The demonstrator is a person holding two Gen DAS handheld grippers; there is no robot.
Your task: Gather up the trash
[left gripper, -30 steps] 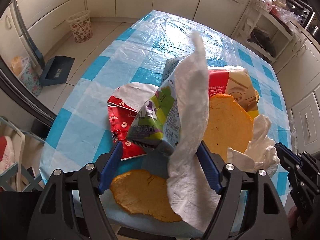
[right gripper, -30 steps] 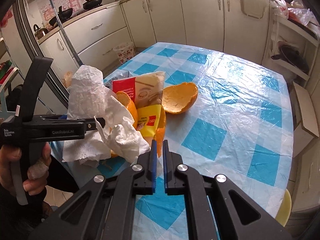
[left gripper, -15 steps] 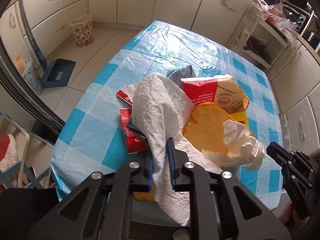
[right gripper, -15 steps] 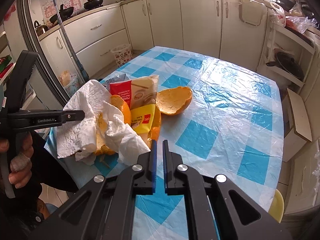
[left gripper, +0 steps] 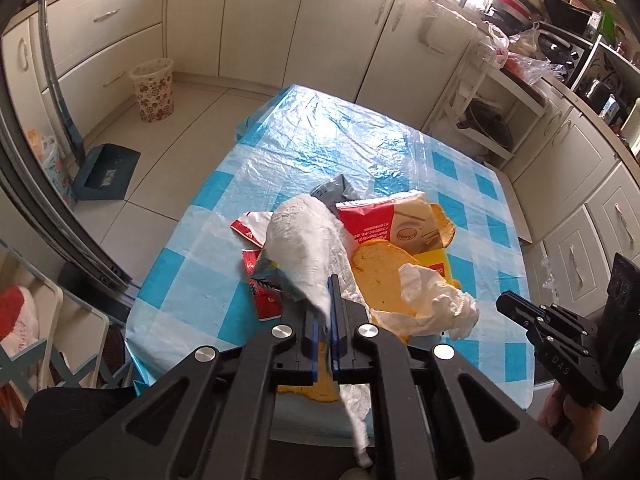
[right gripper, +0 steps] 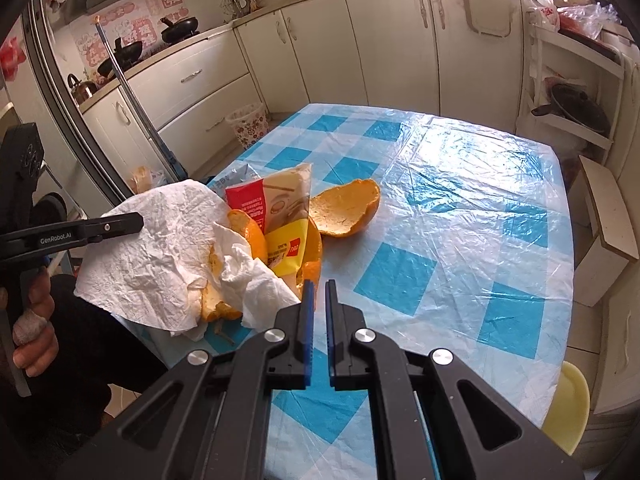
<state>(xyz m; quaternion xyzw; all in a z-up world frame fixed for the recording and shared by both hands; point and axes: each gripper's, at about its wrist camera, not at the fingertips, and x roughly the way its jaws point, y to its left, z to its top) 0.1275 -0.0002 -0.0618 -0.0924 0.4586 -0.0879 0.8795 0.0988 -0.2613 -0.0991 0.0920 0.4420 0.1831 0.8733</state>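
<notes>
My left gripper (left gripper: 325,312) is shut on a large white paper towel (left gripper: 308,248) and holds it above the near left edge of the table; it also shows in the right wrist view (right gripper: 160,252). Under it lies a trash pile: orange peels (left gripper: 380,276), a red and yellow snack bag (left gripper: 396,228), a red wrapper (left gripper: 266,300), a crumpled tissue (left gripper: 440,308). Another peel (right gripper: 344,212) lies beside the bag (right gripper: 276,208). My right gripper (right gripper: 316,300) is shut and empty, just right of the pile.
The table has a blue-and-white checked plastic cloth (right gripper: 460,200). A patterned waste basket (left gripper: 154,90) stands on the floor by the cabinets, with a blue dustpan (left gripper: 106,172) nearer. A yellow stool (right gripper: 568,408) sits at the table's right corner.
My left gripper closed on the paper towel and lifted it up and back from the pile. The right gripper stayed shut and drew back slightly.
</notes>
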